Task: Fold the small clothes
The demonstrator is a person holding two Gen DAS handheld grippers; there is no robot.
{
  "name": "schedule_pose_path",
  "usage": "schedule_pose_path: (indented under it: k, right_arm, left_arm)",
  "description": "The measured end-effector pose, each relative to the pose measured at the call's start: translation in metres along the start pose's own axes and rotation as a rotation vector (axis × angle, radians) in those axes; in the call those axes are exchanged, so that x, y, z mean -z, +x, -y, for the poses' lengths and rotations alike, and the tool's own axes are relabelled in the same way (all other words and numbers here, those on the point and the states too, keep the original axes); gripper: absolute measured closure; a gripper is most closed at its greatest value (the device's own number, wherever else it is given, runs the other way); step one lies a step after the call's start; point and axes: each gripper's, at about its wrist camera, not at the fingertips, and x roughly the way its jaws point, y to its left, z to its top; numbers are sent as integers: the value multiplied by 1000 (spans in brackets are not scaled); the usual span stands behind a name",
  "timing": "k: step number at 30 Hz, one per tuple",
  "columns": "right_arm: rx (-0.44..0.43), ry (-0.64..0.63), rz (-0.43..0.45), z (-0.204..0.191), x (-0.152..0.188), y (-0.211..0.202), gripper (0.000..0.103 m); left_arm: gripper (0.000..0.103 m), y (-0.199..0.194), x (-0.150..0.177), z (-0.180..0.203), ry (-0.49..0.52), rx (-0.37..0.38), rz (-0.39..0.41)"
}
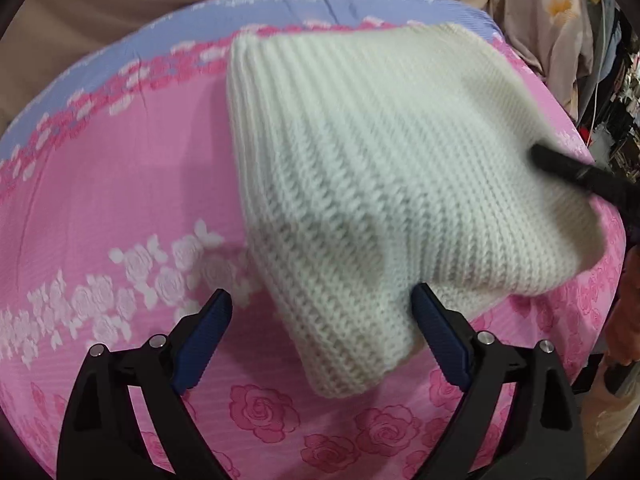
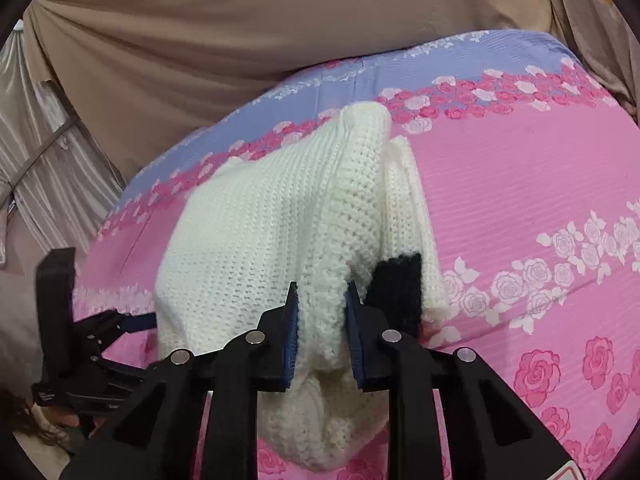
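A white knit garment [image 1: 380, 184] lies partly lifted over the pink rose-print bedsheet [image 1: 120, 200]. In the left wrist view my left gripper [image 1: 322, 304] is open, its blue-padded fingers spread either side of the garment's near corner without pinching it. My right gripper shows there as a black finger [image 1: 576, 176] at the garment's right edge. In the right wrist view my right gripper [image 2: 322, 296] is shut on a bunched fold of the white knit garment [image 2: 272, 232], holding it raised. A black knit patch [image 2: 396, 284] shows beside the fold. The left gripper [image 2: 120, 320] sits at the garment's left side.
The bedsheet has a blue band [image 1: 240, 8] along the far edge and white rose rows [image 2: 560, 264]. Beige fabric [image 2: 200, 40] hangs behind the bed. Clutter and clothes [image 1: 560, 40] stand to the right of the bed.
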Motion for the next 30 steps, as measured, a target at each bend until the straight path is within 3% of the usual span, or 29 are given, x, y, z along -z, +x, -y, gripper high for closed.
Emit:
schedule_pose_path:
  k: [2,3,5,7,8,9,12,14,18,20,22,25,26,28,30]
  right_arm:
    - [-119,23,111,1,-8,-30,87]
    - [-127,31,144,5,-11,-41,87]
    - [-66,41,124,19,-12,-35,87]
    - [81,65,5,42,-2,1,88]
    - [74,97,-27,55,6,17,86]
    - [28,121,6,59,8,14,86]
    - [34,123,14,52,0,0,81]
    - [73,94,19,41,-6,-9,78]
    - [185,-6,128,13,-25,-41,73]
    - [118,-47,145,-2,-31,-50,73]
    - [28,-95,110,-19,-30,-48,75]
    - [-97,-177,-28,-44,-6,-23,75]
    - [-107,-205,-101,-50,8,-5,75]
    - [-7,-246,-226,-53,32,34,84]
    - [21,-230,-225,-51,38,40,84]
  left_arm:
    - [14,0,1,-4,-12,15,3]
    - [14,1,2,-4,-10,16,8]
    - [13,3,2,-2,-1,12,8]
    - [13,5,3,1,14,3,15]
    - [13,5,3,2,20,-2,17]
    - [13,4,4,3,24,-8,19]
    - [14,-4,4,6,26,-1,23]
    - [16,-19,2,9,33,32,52]
    - [16,-56,-11,11,26,74,162]
    - [15,-65,-22,11,13,68,207]
    - [15,-67,-32,7,-16,51,222]
    - [15,-66,-42,-2,-61,50,226]
    - [15,-65,-43,-4,-69,43,224]
    - [15,-59,-45,-6,-76,31,209]
    - [15,-54,-45,-7,-76,27,192]
